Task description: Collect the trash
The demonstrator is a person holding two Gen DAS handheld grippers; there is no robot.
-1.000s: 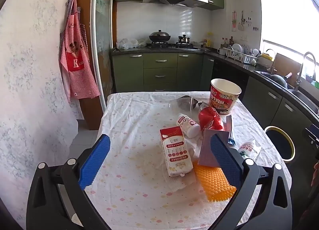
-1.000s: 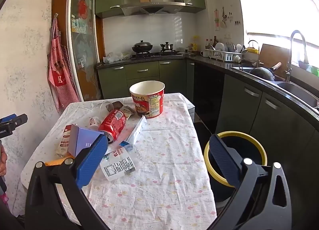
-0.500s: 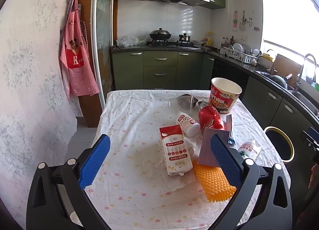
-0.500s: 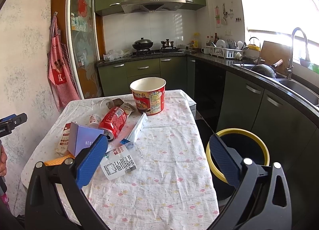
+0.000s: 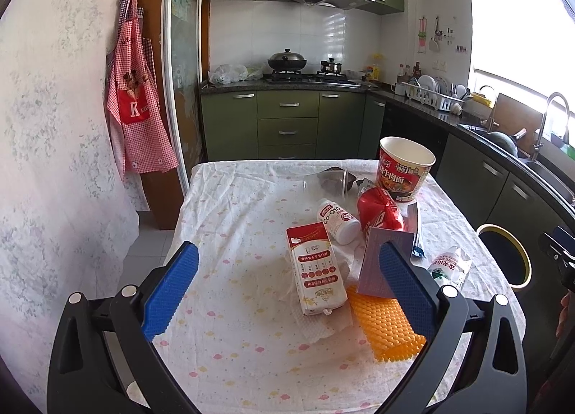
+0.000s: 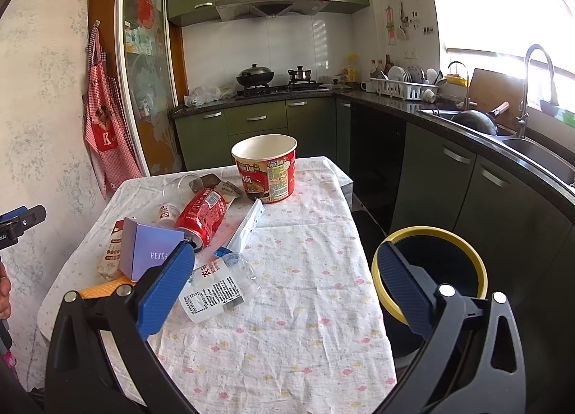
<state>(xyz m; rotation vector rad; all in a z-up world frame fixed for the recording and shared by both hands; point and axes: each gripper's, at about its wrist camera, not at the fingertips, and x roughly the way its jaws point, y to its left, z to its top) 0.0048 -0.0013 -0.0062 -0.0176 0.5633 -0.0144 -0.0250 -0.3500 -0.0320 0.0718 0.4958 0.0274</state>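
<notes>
While both tools hover wide open and empty, no trash is gripped yet.
Left tool [image 5: 287, 292]: square to milk carton [image 5: 316, 272]; right tool [image 6: 284, 286]: crushed water bottle [image 6: 215, 288], then yellow-rimmed bin [image 6: 429, 270] right of the worktop [image 6: 287, 342].

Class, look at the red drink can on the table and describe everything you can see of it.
The red drink can looks like metal, with white lettering on its side. It lies tipped over on the tablecloth, its opened top facing the purple box that it touches. The noodle cup stands beyond it. Neither gripper touches it.

"K" on apron [image 5: 134, 108], "Co-Q10" on bottle [image 5: 337, 216], "HEKZE" on box [image 6: 151, 250]
</notes>
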